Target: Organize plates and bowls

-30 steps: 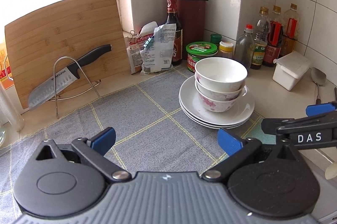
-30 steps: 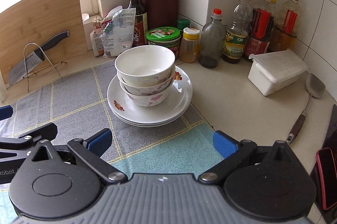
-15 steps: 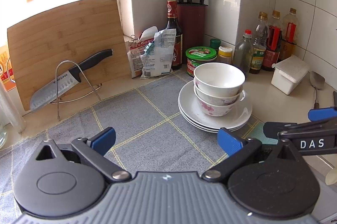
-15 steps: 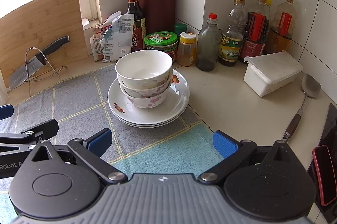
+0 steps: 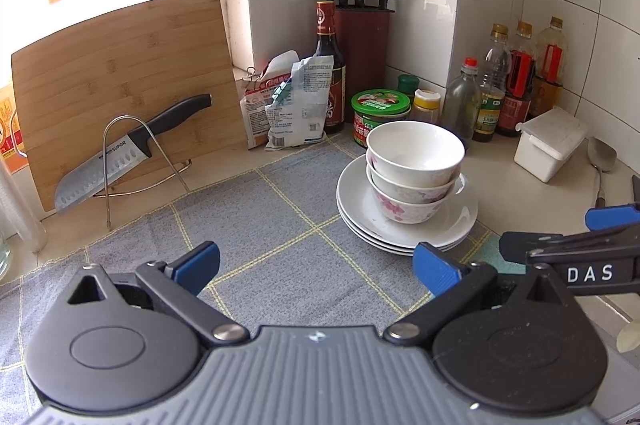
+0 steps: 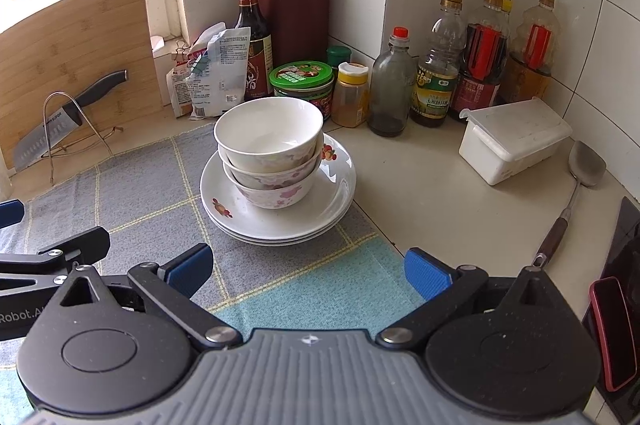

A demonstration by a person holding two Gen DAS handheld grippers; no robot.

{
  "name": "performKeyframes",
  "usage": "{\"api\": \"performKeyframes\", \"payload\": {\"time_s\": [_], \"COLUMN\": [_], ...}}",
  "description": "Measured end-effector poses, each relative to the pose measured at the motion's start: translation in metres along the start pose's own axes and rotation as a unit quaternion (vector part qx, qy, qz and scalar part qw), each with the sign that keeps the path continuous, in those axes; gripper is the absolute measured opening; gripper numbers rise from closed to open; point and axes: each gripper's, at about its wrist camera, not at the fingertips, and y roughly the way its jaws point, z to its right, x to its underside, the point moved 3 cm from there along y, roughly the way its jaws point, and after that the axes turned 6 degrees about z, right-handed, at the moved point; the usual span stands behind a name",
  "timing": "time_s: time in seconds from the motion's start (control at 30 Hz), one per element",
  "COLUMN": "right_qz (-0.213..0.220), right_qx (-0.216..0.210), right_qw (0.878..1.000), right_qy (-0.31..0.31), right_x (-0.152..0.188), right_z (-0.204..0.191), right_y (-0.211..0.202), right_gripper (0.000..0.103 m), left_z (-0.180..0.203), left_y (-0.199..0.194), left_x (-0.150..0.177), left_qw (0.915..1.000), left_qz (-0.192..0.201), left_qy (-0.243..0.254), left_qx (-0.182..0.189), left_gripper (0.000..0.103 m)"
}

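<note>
Surface: grey checked cloth (image 5: 248, 225) on a tiled kitchen counter.
Left gripper (image 5: 316, 261): jaws spread, empty.
Right gripper (image 6: 308, 267): jaws spread, empty.
Crockery: three white floral bowls (image 6: 269, 149) nested on three stacked white plates (image 6: 334, 201), ahead on the cloth.
Writing: "SUPOR" on the steel knife (image 5: 120, 157); "DAS" on the right gripper.

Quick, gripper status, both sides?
Left gripper: open, holding nothing.
Right gripper: open, holding nothing, short of the stacked white bowls.

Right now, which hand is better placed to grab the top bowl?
Probably right. The right hand-held gripper is open and faces the white top bowl nearly straight ahead. From the open left hand-held gripper, that bowl lies off to its right.
</note>
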Motion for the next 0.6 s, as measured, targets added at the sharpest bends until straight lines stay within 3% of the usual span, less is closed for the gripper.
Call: {"api": "performKeyframes", "payload": {"time_s": [0.6], "right_qz": [0.002], "right_qx": [0.002], "right_qw": [1.000], "right_qy": [-0.005], "right_x": [-0.0040], "right_z": [-0.0020], "right_y": [-0.0001], "right_gripper": [0.103], "left_z": [-0.0023], "left_y": [0.0013], "left_x": [-0.0017], "left_qw": [1.0000], "left_qz": [0.000], "left_qy": [-0.004], "left_qx": [-0.001], "left_gripper": [0.102]}}
